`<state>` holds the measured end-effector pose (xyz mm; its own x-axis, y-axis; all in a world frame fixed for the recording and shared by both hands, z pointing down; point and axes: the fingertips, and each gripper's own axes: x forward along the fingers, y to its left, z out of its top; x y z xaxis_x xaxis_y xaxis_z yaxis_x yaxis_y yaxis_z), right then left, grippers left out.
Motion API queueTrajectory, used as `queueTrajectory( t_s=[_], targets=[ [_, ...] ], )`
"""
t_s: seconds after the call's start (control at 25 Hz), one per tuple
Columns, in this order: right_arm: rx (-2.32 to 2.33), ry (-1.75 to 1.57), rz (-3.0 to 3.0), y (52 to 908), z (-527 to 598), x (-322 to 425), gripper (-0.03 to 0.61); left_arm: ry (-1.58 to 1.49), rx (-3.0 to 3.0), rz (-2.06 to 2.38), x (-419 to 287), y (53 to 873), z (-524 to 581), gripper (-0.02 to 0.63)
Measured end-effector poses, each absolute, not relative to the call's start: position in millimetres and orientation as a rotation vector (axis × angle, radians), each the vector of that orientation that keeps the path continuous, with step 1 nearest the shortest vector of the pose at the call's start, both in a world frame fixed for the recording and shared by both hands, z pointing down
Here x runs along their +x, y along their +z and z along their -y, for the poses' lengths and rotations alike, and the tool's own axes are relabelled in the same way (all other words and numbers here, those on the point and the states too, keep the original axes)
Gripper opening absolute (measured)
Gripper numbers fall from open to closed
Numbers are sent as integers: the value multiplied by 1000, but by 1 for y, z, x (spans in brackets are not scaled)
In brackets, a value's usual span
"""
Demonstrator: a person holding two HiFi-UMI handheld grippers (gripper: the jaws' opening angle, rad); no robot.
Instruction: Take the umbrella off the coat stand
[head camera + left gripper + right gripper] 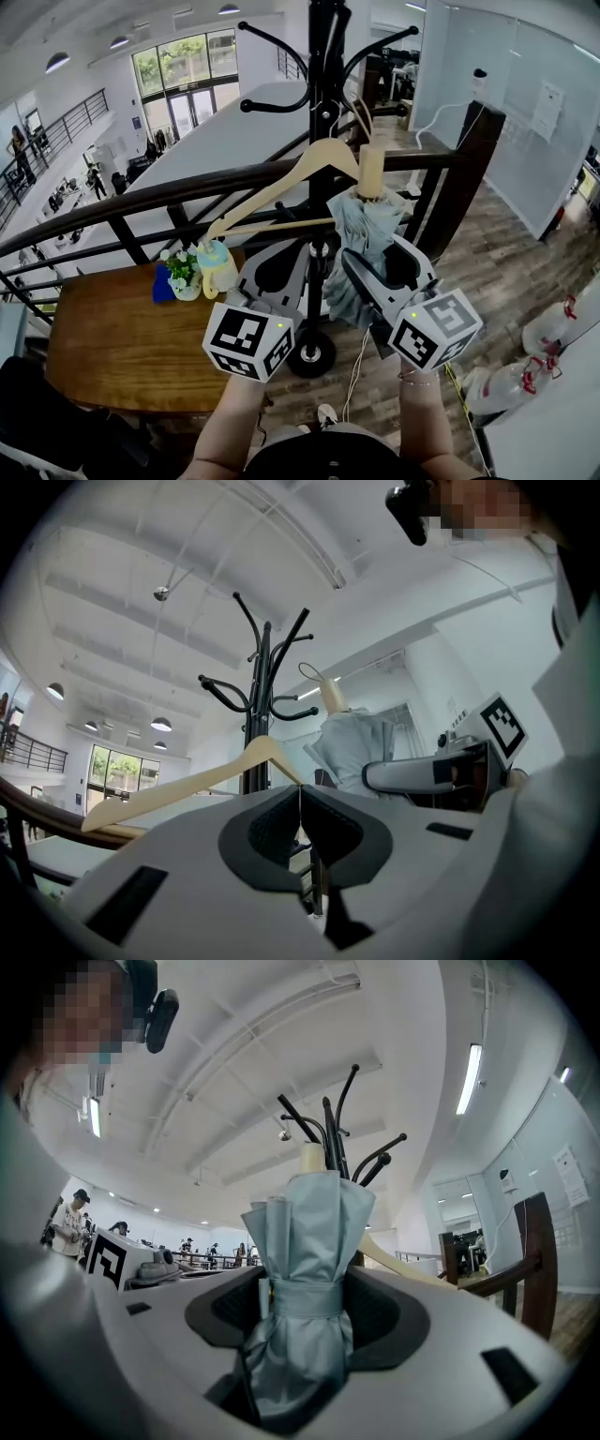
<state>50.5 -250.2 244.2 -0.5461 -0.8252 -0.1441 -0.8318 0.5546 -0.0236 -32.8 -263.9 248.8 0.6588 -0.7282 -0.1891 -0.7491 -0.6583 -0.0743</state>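
A pale blue folded umbrella (367, 225) with a beige handle hangs on the black coat stand (323, 84), beside a wooden hanger (281, 187). My right gripper (375, 253) is shut on the umbrella, and in the right gripper view its strapped middle (305, 1302) fills the gap between the pads. My left gripper (284, 251) is just left of the stand's pole, below the hanger. Its jaws are shut with nothing between them (300, 791). The left gripper view shows the hanger (187, 785), the umbrella (352, 742) and the stand (265, 667).
A dark wooden railing (187, 192) runs behind the stand, ending at a dark post (469, 178). A wooden table (112, 347) at the left carries a small flower pot (183, 272) and a blue-and-yellow bottle (217, 267). The stand's round base (312, 354) sits on the floor. White bags (553, 328) lie at the right.
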Motion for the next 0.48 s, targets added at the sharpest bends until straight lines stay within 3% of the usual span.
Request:
queueTrajectory(
  t_s=[0.48],
  targets=[
    [-1410,8,-2707,276,271,51,256,192,-2785,-1256,-23,275,280,15]
  ],
)
